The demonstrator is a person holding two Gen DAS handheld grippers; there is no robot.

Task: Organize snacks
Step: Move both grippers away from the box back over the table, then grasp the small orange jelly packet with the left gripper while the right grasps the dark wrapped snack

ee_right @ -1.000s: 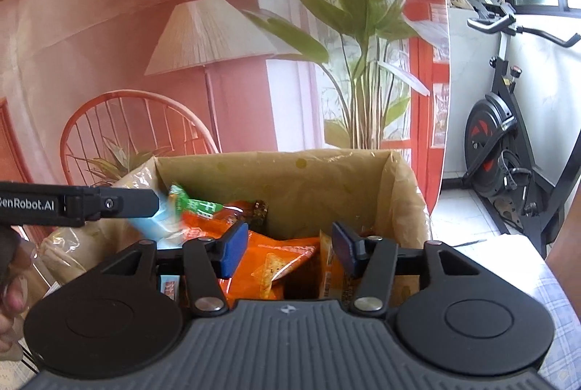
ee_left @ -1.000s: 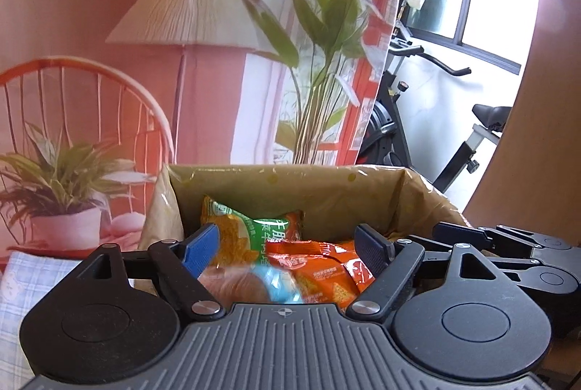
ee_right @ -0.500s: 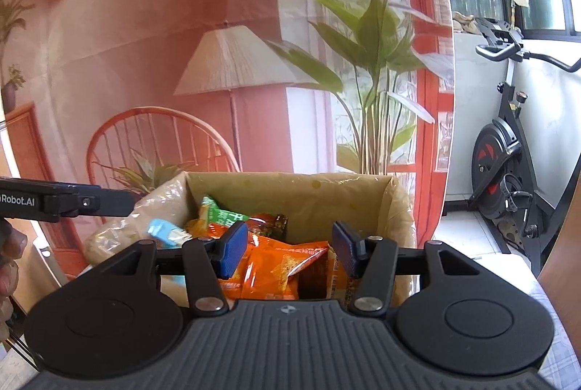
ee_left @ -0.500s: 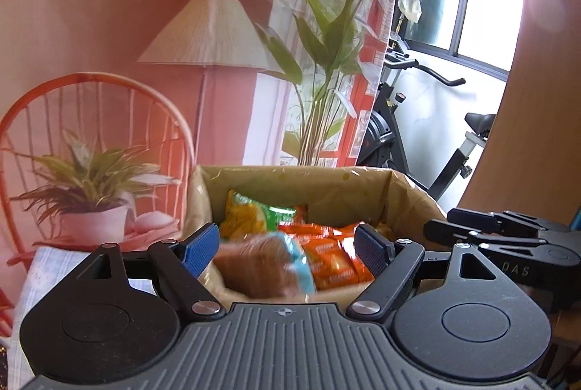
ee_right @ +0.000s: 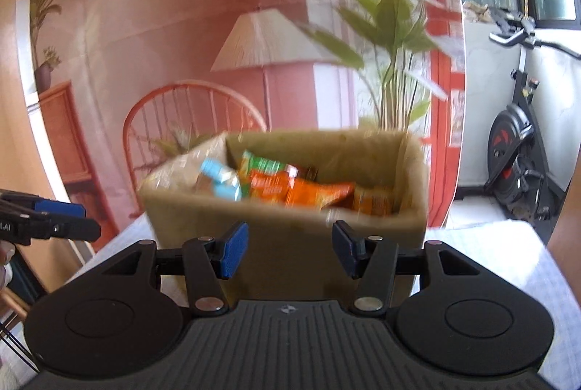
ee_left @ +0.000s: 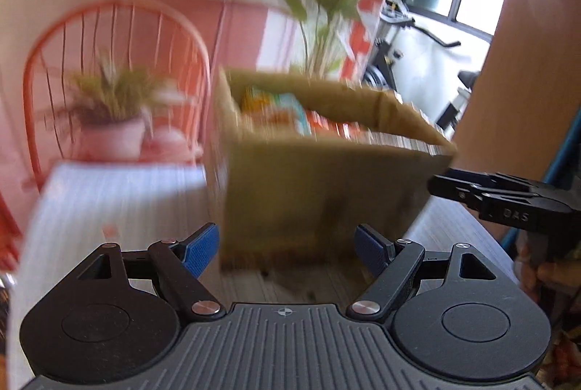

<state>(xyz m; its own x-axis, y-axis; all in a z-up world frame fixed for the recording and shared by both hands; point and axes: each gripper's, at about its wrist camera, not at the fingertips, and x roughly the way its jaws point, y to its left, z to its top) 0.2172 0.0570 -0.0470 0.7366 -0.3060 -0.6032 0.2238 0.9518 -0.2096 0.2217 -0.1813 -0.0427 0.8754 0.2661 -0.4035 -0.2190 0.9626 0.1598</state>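
Observation:
A brown box [ee_left: 308, 179] stands on the table, also in the right wrist view [ee_right: 290, 223]. It holds several snack packs: orange packs [ee_right: 312, 192], a green pack [ee_right: 265, 166] and a clear bread bag with a blue end [ee_right: 218, 177]. My left gripper [ee_left: 287, 246] is open and empty, in front of the box's near wall. My right gripper [ee_right: 288, 250] is open and empty, just short of the box. The right gripper shows at the right edge of the left wrist view [ee_left: 508, 203]; the left gripper shows at the left edge of the right wrist view [ee_right: 47, 223].
The table wears a pale checked cloth [ee_left: 109, 201]. Behind it hangs a printed backdrop with a lamp, chair and plants [ee_right: 254, 37]. An exercise bike [ee_right: 519, 143] stands at the right by a window. The left wrist view is motion-blurred.
The bread bag dropped from my left gripper into the box. Both grippers have pulled back from over the box, so its front wall now shows.

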